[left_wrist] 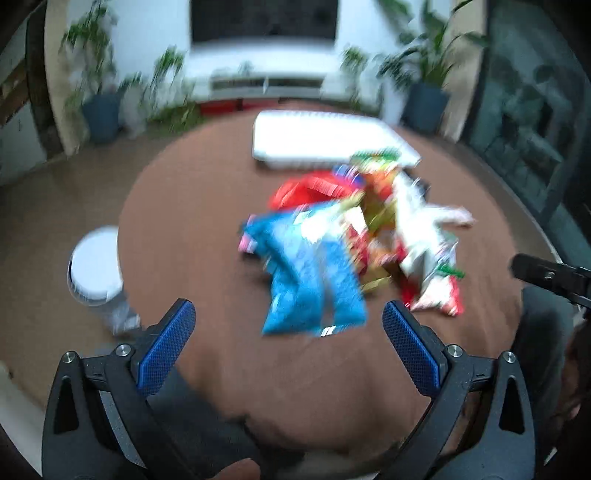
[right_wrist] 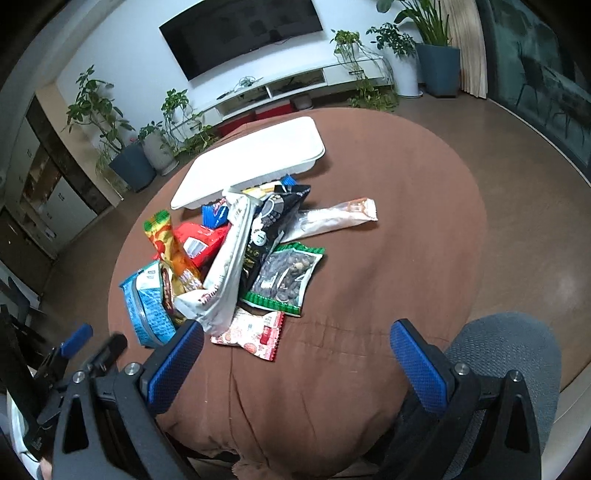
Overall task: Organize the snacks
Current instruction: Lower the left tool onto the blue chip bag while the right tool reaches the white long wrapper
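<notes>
Potted plants [right_wrist: 122, 147] and a dark wall-mounted screen [right_wrist: 243, 33] stand behind our round counter draped in brown cloth [right_wrist: 388, 240], where a heap of snack packets lies beside a white rectangular plastic tray [right_wrist: 255, 155]. We see the tray at the far side, its long axis slanting from near left to far right in the right wrist view, with the heap just touching its near edge. A long silver-white pouch [right_wrist: 229, 258] crosses the top of the heap, pointing from the tray toward us. A clear green-edged bag of dark nuts [right_wrist: 284, 275] lies at the right, a slim transparent packet with an orange end [right_wrist: 336, 218] points right, away from the pile, and a blue bag [left_wrist: 310, 269] sits on the left edge. A red-and-white flat sachet [right_wrist: 255, 332] lies nearest us. Our left gripper [left_wrist: 288, 347] hovers over the near cloth with its blue pads spread wide, gripping nothing; its view is blurred. Our right gripper [right_wrist: 295, 358] is likewise spread and empty, just short of the sachet.
</notes>
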The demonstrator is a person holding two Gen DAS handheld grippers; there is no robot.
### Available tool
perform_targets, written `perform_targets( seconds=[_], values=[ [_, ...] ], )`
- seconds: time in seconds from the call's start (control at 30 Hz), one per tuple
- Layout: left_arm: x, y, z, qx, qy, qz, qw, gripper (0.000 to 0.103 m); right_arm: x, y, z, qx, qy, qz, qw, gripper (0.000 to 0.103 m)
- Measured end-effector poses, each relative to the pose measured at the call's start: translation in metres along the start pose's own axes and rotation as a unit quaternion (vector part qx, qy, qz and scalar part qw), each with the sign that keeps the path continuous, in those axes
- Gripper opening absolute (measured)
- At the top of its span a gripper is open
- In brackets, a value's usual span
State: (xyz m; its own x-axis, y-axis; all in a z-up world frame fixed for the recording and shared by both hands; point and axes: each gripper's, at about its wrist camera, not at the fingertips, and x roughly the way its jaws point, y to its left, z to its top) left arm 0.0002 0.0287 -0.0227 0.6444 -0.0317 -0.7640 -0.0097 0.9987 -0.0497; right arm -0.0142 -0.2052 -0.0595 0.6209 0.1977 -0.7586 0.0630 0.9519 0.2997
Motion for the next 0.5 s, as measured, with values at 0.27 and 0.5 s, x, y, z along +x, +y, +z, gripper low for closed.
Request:
perform_targets(
  seconds=[0.27,0.5],
  values=[
    [0.019,0.010,0.017,-0.024,0.031,0.034,0.9986,0.103,0.006,-0.008,0.002,0.002,0.032,0.026,0.999,0.098],
    [0.036,0.000,0.032,-0.030,0.031,-0.015,0.9990,0.103,0.003,-0.007,0.012,-0.008,0.051,0.026,0.998,0.098]
  ],
)
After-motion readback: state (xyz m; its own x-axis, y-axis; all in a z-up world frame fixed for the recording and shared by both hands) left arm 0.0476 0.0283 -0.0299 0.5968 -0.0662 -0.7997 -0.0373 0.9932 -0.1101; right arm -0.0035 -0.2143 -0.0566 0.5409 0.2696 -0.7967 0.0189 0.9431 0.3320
